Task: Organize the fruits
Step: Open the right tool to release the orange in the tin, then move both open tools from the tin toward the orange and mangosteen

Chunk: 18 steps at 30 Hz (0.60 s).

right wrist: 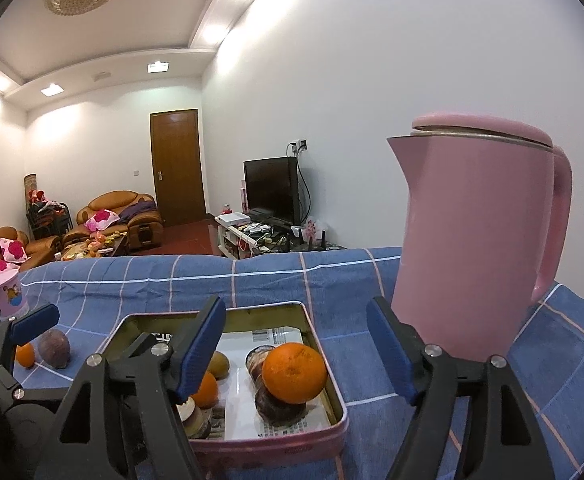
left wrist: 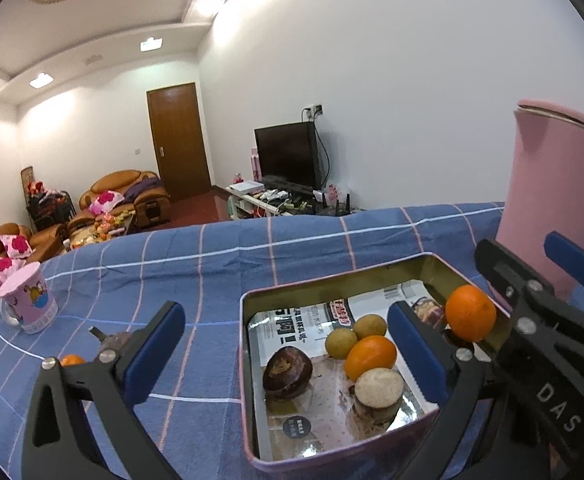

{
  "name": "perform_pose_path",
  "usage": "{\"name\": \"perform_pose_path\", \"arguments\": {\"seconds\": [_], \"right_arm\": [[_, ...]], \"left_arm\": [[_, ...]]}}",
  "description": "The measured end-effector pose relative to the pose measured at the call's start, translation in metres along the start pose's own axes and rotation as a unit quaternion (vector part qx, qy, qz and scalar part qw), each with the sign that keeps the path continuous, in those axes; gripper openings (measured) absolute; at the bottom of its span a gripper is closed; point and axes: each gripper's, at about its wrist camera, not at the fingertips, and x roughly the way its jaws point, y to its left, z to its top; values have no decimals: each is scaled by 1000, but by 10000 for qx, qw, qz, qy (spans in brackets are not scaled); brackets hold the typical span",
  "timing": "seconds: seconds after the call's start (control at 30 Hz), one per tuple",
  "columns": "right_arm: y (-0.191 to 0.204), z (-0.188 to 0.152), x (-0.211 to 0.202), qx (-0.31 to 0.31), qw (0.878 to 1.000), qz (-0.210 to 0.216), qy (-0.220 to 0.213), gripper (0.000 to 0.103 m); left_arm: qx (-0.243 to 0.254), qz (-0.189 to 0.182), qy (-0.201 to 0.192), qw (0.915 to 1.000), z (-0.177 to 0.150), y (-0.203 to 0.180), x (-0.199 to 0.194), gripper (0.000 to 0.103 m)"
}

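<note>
Behind the table, a living room with brown sofas and a dark television stood under white ceiling lights. On the blue checked tablecloth (left wrist: 292, 248) lay a shallow pink metal tin (right wrist: 332, 376) lined with printed paper, just beside a tall pink kettle (right wrist: 472, 240).

Inside the tin were several fruits. One round orange (right wrist: 294, 372) sat on top of a dark brown fruit (right wrist: 278, 404) near the right wall. The right gripper (right wrist: 296, 360) had its blue pads wide apart on both sides of this orange and did not press it. The left gripper (left wrist: 288, 350) was also open and held nothing.

Two fruits remained outside on the cloth: a small orange (right wrist: 25, 354) and a purple-brown fruit (right wrist: 54, 348).

I judged the orange was balanced badly. The right gripper should draw back straight, without brushing it, so it does not roll out.
</note>
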Motion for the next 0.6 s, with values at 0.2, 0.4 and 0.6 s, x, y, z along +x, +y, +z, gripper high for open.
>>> {"name": "perform_pose_path", "arguments": {"seconds": [0.2,0.4,0.6], "right_arm": [[2,-3,-6,82,10000,-48,-8,75],[5,-5,-15,146,9998,-119,-31,75],[12,-8,-22,220,9996,-174,-7,75]], "left_arm": [[154,-50,-148,9998,-4,-2,-14,103],[189,-111,-290,9993,-8,2,-28,103],[124,-143,-276,9994,-12,13,-35,103]]}}
